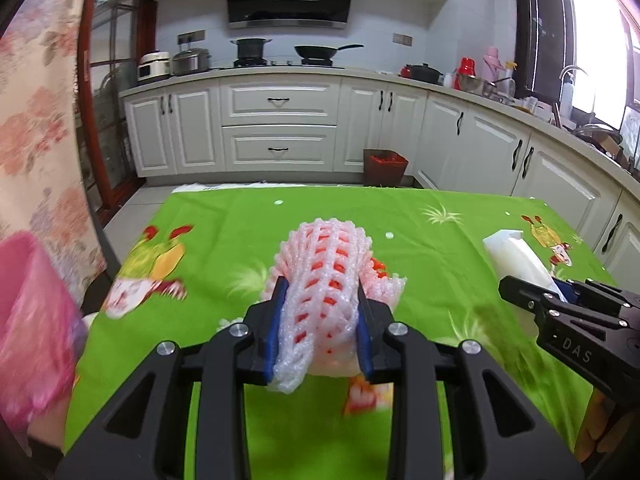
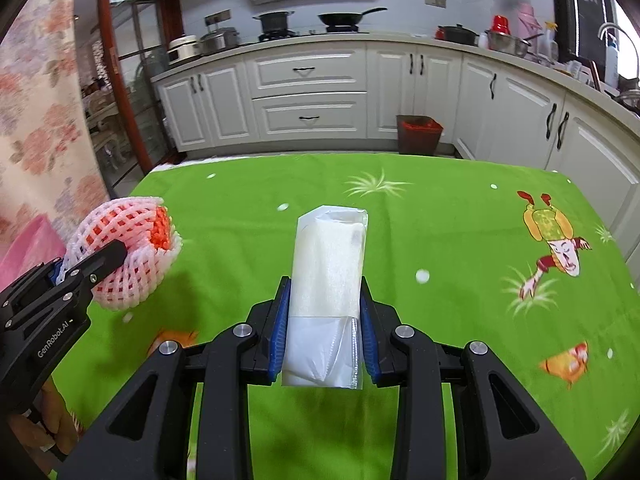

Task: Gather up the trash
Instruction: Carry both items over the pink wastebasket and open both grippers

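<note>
Above the green-clothed surface, the left tool is clamped on a pink foam net and the right tool on a white plastic packet. Both pieces are picked up; dropping them into the pink bag at the left edge likely remains.

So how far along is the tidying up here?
About midway. The green tablecloth shows only small white specks, no large litter. In hand: the left gripper is shut on a pink foam fruit net, and the right gripper on a white plastic packet. Left to do: drop both, perhaps into the pink bag at the left.
</note>
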Demonstrator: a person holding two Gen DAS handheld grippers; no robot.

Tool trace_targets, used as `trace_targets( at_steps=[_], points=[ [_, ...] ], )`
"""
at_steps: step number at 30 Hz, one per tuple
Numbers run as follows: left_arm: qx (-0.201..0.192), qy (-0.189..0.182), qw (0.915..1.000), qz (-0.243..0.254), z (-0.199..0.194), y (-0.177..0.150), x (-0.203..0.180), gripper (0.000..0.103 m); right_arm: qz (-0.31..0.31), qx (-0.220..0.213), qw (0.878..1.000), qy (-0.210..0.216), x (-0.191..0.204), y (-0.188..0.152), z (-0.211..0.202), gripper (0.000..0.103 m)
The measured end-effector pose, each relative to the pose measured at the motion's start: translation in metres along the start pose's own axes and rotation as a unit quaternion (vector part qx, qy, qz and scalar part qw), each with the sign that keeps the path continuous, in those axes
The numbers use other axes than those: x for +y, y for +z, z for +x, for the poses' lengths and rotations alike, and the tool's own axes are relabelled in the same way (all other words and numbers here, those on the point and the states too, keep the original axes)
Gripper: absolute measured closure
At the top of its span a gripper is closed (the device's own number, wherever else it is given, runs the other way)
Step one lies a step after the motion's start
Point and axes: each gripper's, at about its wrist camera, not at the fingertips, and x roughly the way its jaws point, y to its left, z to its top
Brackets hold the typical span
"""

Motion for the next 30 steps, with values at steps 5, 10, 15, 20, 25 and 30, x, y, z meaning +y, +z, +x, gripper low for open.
trace_targets(
  at_steps=[5,10,15,20,25,30],
  points=[
    [-0.015,0.016,0.9998,-0.002,-0.044,-0.023,-0.001,0.074,-0.020,-0.006,1.000,0.017,0.010,-0.019,-0.028,0.072],
    [-0.023,0.029,0.9992,-0.013,-0.084,-0.048,-0.003,0.074,-0.036,-0.014,0.999,0.032,0.016,-0.038,-0.055,0.072],
    [-0.028,0.037,0.9987,-0.018,-0.113,-0.066,-0.007,0.073,-0.052,-0.022,0.997,0.047,0.018,-0.059,-0.078,0.072],
    [-0.034,0.039,0.9984,-0.021,-0.142,-0.086,-0.011,0.073,-0.068,-0.022,0.995,0.063,0.025,-0.078,-0.098,0.072],
    [-0.040,0.047,0.9976,-0.032,-0.166,-0.101,-0.011,0.073,-0.089,-0.024,0.992,0.082,0.040,-0.090,-0.114,0.072],
    [-0.045,0.066,0.9961,-0.037,-0.184,-0.108,0.003,0.073,-0.106,-0.024,0.988,0.106,0.064,-0.092,-0.121,0.072]
  ],
)
